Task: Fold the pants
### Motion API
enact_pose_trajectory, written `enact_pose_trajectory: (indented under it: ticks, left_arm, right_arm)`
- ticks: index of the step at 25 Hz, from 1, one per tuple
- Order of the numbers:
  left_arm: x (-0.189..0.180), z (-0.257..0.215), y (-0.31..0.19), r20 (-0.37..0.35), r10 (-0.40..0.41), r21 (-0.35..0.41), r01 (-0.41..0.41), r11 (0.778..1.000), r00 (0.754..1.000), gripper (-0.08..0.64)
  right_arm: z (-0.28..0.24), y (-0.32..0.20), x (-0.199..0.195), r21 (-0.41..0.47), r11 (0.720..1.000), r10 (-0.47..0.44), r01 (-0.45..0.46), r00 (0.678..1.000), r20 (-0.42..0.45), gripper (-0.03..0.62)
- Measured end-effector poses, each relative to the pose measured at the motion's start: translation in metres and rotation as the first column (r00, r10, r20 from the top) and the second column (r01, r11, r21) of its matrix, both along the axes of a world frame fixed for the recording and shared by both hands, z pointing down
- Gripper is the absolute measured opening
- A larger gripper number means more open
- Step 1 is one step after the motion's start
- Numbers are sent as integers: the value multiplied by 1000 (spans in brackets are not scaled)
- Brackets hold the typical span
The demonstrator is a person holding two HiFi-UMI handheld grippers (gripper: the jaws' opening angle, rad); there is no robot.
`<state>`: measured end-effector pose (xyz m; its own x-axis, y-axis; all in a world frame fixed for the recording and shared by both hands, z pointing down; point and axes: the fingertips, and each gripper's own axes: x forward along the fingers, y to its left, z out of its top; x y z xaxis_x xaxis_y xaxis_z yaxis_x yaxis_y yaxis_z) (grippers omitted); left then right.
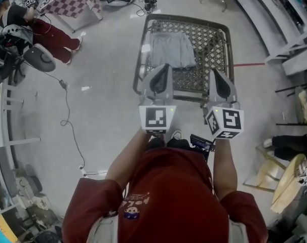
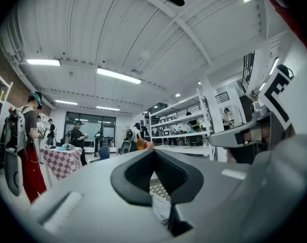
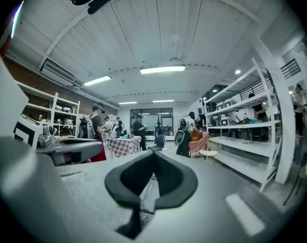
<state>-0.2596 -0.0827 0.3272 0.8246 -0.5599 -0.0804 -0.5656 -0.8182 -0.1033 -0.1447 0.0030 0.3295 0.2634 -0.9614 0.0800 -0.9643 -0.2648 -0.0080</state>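
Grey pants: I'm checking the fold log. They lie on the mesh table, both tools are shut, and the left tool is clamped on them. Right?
Not quite. The left tool is shut on nothing: the left gripper view shows its jaws together with no cloth between them. The grey pants do lie on the mesh table, and the right tool is shut too.

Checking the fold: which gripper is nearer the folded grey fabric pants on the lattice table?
Left. The left gripper hangs at the near edge of the grey pants; the right gripper is off beyond their right side.
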Motion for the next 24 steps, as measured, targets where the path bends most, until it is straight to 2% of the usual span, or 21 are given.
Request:
enact_pose_trajectory:
  ticks: [3, 6, 14, 18, 24]
  left_arm:
    - [5, -9, 0, -14, 5, 16, -5, 1000, 1000, 6]
    - [4, -15, 4, -27, 22, 64, -21, 998, 999, 6]
    - [10, -16, 8, -51, 54, 102, -49, 994, 997, 6]
    - [10, -18, 12, -70, 67, 117, -58, 991, 995, 6]
    - [11, -10, 21, -43, 95, 103, -90, 991, 995, 6]
  right_arm:
    - [-5, -5, -1, 8, 1000, -11, 12, 1000, -20, 2]
    - [-2, -6, -4, 10, 1000, -18, 18, 1000, -26, 2]
    - [0, -5, -2, -2, 1000, -18, 18, 998, -55, 2]
    - [1, -1, -5, 0, 1000, -16, 16, 998, -62, 2]
    - [8, 9, -8, -26, 1000, 0, -2, 998, -63, 2]
